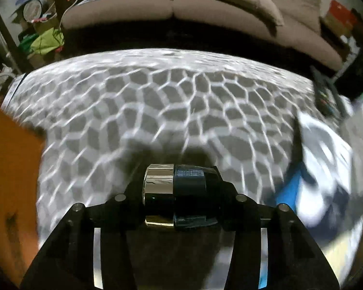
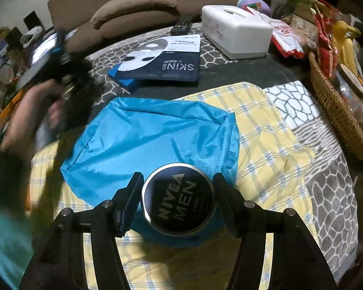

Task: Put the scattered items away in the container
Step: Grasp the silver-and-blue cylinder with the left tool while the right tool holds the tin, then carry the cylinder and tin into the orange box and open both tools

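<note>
Between the left tool's point(image 1: 181, 193) fingers: a short cylinder point(image 1: 180, 194), chrome band on its left half, dark navy/black on its right half. Its long axis runs crosswise, finger to finger, so the ends face left and right. It is pinched and held above the worktop, with its shadow on the cloth beneath.

Right tool point(image 2: 179, 199): fingers clamped on the rim of a round Nivea Men tin point(image 2: 179, 199). Navy lid, silver edge, white lettering. The lid faces up toward the camera, the disc roughly flat, and the lettering reads tilted, running from lower left to upper right. The tin is over the near end of a blue drawstring bag point(image 2: 145, 140), which lies flat and crumpled on a yellow checked cloth point(image 2: 273, 145); I cannot tell whether tin and bag touch.

Left hand point(image 2: 36, 113) with its tool shows at the left edge of the right wrist view, heavily blurred.

Surface: worktop point(image 1: 169, 104) covered in a grey cloth with a white honeycomb pattern, motion-blurred in the left view. On it behind the bag: a navy and white face-mask packet point(image 2: 167, 62), a white tissue box point(image 2: 237, 30), a remote point(image 2: 181, 25). A wicker basket point(image 2: 336, 111) is at the right edge, with snack packets and bananas near it. A brown sofa point(image 2: 123, 7) is behind the worktop.
</note>
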### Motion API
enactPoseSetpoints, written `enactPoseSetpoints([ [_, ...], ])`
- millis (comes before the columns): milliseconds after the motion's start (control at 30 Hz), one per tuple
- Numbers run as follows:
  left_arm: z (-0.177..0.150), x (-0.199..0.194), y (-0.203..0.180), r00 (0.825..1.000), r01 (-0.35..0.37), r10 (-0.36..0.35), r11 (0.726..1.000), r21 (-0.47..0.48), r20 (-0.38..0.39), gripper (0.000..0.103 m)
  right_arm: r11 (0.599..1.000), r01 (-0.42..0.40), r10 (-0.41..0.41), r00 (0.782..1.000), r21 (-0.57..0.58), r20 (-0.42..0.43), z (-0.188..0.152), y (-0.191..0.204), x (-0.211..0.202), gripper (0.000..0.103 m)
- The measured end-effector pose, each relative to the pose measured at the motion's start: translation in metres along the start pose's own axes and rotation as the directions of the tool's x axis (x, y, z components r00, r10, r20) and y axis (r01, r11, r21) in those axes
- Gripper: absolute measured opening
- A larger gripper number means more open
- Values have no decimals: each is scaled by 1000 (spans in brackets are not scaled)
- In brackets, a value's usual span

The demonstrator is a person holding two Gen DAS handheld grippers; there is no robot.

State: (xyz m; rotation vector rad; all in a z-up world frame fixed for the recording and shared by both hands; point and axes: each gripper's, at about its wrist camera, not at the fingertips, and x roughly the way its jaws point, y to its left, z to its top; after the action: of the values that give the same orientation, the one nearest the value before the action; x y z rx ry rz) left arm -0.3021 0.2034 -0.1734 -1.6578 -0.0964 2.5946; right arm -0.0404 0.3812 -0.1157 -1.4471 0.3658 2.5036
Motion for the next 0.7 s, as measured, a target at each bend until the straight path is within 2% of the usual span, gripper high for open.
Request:
enactPoseSetpoints([
  [33, -11, -16, 5, 1000, 16, -16, 1000, 17, 1, 43, 1000, -7, 7, 1000, 6, 4, 0, -1, -1, 60],
  [100, -36, -66, 19, 993, 117, -117, 989, 89, -4, 43, 1000, -12, 12, 1000, 12, 16, 0, -2, -3, 60],
  [167, -45, -113, 40, 969, 248, -245, 961, 126, -39, 43, 999, -26, 26, 999, 18, 25, -3, -1, -7, 60],
  [200, -45, -134, 53, 967, 254, -253, 957, 138, -23, 43, 999, -38, 37, 999, 24, 32, -6, -1, -9, 60],
  [300, -40, -210, 105, 970, 222, -231, 969, 111, 81, 43, 999, -30, 29, 998, 13, 60, -9, 2, -17, 60],
  [367, -53, -264, 155, 953, 270, -278, 960, 81, 117, 43, 999, -44, 43, 998, 18, 49, -8, 5, -21, 60],
  [400, -60, -283, 175, 952, 270, -278, 960, 71, 131, 43, 997, -80, 79, 995, 21, 57, -7, 9, -27, 60],
  [500, -83, -333, 236, 958, 188, -191, 982, 33, 214, 43, 994, -103, 106, 988, -34, 113, -4, 31, -48, 60],
  [600, -106, -355, 280, 952, 132, -131, 991, 13, 275, 43, 990, -95, 112, 981, -109, 161, -3, 60, -67, 60],
  [700, -116, -340, 320, 947, 138, -109, 988, -75, 303, 43, 975, -137, 167, 972, -175, 168, -4, 93, -79, 60],
])
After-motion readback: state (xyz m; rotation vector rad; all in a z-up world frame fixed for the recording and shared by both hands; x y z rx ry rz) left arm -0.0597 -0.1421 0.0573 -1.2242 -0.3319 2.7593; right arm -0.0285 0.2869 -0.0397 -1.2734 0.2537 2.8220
